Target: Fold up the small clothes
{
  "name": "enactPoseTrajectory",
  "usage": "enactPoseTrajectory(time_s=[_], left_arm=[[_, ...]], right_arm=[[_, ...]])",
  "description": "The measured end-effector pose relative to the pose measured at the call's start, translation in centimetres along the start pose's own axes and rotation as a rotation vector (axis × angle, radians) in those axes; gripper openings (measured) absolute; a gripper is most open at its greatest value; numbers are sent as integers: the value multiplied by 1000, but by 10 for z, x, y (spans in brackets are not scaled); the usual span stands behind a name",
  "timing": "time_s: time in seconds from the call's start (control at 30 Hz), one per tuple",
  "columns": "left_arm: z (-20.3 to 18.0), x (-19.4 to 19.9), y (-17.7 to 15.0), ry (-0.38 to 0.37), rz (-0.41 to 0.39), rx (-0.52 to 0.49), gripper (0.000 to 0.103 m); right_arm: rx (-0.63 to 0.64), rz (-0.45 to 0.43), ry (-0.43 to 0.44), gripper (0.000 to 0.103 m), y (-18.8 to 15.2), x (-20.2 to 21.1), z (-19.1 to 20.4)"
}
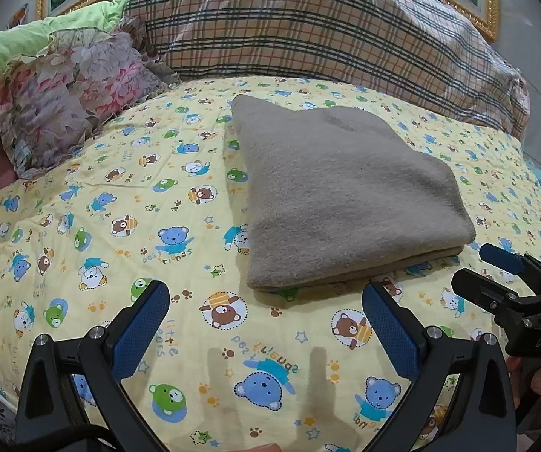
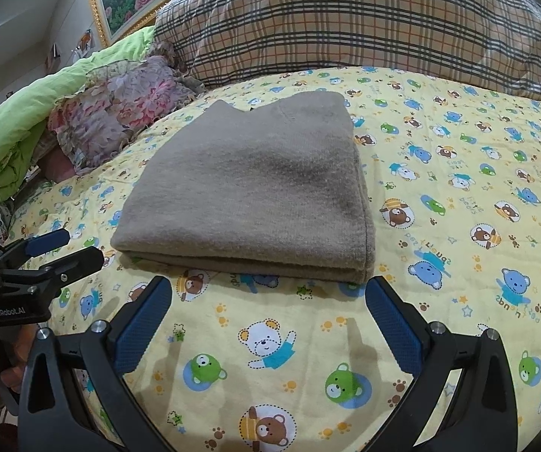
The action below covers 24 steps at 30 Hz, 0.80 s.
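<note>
Yellow bear-print bedsheet [image 1: 119,203] carries a folded grey-brown garment [image 1: 345,196], with both grippers hovering empty near the bed's front edge.

Behind the sheet, against the far edge of the bed, lies a plaid pillow [image 1: 308,26], with a floral cushion [image 1: 70,90] and a green blanket [image 1: 2,56] toward the far left corner. The garment lies flat in stacked layers around the middle of the sheet, its folded edge facing the front. The left gripper [image 1: 266,324] has its blue-padded jaws spread wide and grips nothing. The right gripper [image 2: 268,316] is likewise spread wide and empty, just short of the garment's near edge.
</note>
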State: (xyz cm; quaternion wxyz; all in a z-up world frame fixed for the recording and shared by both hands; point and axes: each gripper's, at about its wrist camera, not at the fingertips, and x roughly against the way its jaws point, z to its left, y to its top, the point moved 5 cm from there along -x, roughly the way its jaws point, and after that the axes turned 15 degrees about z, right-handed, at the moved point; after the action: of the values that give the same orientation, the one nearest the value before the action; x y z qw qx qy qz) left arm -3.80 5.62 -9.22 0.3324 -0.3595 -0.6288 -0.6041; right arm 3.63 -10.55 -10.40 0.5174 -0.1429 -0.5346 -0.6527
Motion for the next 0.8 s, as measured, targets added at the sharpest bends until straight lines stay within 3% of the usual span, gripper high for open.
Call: enactPoseTrajectory(time_s=[0.8], left_arm=[[-2,1,1,3,-1,2,102]], right_arm=[[4,-8,6,102,2,5,5]])
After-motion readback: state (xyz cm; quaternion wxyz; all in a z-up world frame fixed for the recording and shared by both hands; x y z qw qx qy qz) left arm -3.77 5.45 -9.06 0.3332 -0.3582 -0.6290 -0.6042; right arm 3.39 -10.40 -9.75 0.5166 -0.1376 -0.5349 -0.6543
